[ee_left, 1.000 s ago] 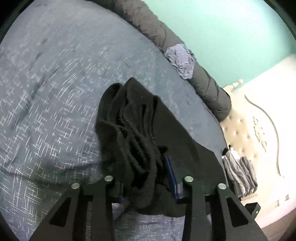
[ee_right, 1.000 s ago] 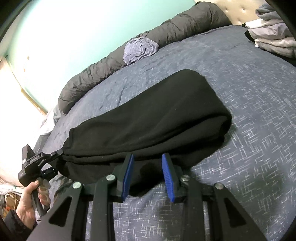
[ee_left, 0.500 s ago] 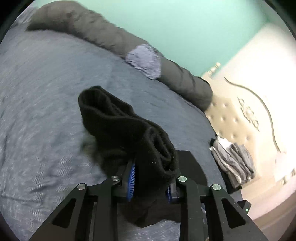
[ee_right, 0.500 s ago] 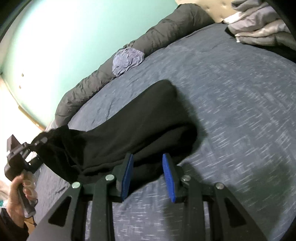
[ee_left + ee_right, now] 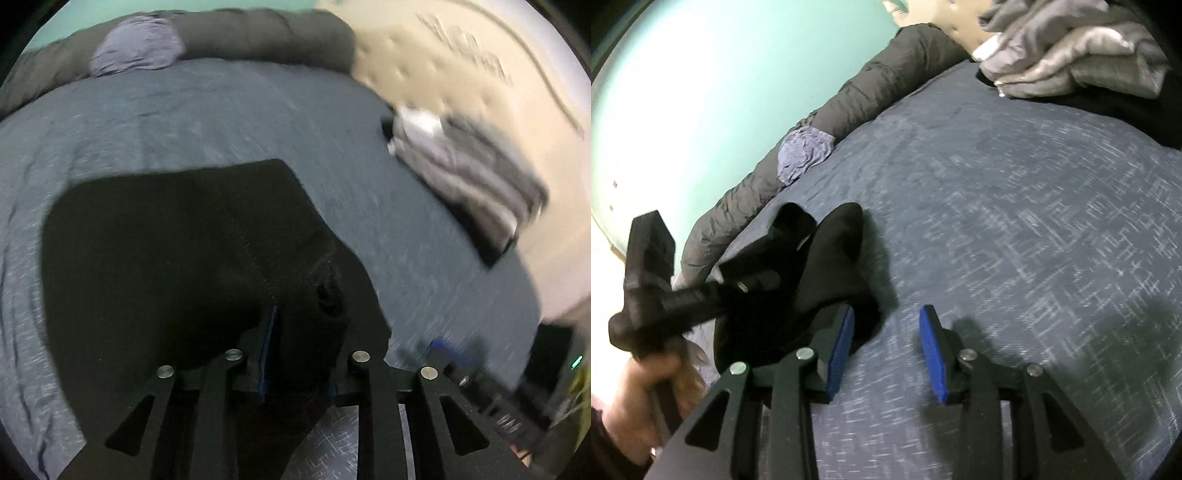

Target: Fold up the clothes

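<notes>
A black garment (image 5: 166, 240) lies doubled over on the blue-grey bedspread (image 5: 221, 122). My left gripper (image 5: 299, 354) has a thick bunch of its cloth between the pads, which press on it while the jaws are opening slightly. In the right wrist view the left gripper (image 5: 790, 240), held by a hand (image 5: 639, 391), comes in from the left with the black garment (image 5: 842, 258) draped around its tips. My right gripper (image 5: 886, 350) is opening, its blue pads apart over bare bedspread. Nothing is between them, and the cloth lies just left of the left finger.
A pile of folded grey clothes (image 5: 472, 173) sits on the bed by the beige tufted headboard (image 5: 443, 74). A dark grey rolled quilt (image 5: 258, 37) runs along the teal wall, with a crumpled blue-grey garment (image 5: 136, 48) on it.
The left gripper swung the garment's end across the bed toward the right gripper, folding the black cloth over itself. The right gripper's pads came off the cloth and stand wider.
</notes>
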Action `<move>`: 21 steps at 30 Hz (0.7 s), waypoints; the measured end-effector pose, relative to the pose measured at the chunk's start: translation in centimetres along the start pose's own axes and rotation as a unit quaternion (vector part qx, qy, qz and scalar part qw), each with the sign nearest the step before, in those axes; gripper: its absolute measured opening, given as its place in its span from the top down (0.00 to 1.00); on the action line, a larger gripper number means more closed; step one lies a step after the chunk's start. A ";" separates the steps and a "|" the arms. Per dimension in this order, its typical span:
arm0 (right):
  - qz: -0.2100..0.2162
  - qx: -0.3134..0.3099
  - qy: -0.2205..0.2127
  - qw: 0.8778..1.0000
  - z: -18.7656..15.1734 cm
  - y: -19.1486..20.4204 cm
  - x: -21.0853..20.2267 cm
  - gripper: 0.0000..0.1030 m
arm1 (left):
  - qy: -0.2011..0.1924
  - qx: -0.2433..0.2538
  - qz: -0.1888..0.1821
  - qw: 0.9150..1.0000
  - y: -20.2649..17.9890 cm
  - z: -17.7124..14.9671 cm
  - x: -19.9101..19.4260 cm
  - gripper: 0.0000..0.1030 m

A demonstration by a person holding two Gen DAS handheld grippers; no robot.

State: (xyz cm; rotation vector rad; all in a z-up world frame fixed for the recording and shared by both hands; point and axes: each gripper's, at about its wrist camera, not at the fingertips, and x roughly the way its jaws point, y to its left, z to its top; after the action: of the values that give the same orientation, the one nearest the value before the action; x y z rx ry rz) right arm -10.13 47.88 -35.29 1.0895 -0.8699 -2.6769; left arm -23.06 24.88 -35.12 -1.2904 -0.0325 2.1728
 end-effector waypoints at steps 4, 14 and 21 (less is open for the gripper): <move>0.006 0.002 0.002 1.000 0.1 0.1 0.3 0.63 | 0.004 0.009 0.008 1.000 -0.7 0.0 0.1 0.59; 0.017 -0.004 -0.007 1.000 0.0 1.2 0.3 0.57 | -0.063 0.007 -0.001 0.998 0.6 0.5 -8.1 0.52; 0.032 -0.010 -0.011 0.999 -0.1 2.3 0.5 0.57 | -0.071 -0.027 0.044 0.996 5.8 -1.3 -10.6 0.52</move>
State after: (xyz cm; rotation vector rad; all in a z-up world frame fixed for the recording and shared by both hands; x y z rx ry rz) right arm -10.67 45.75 -34.41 1.0116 -0.8660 -2.6448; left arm -21.19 14.37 -29.27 -1.1845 -0.0922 2.3506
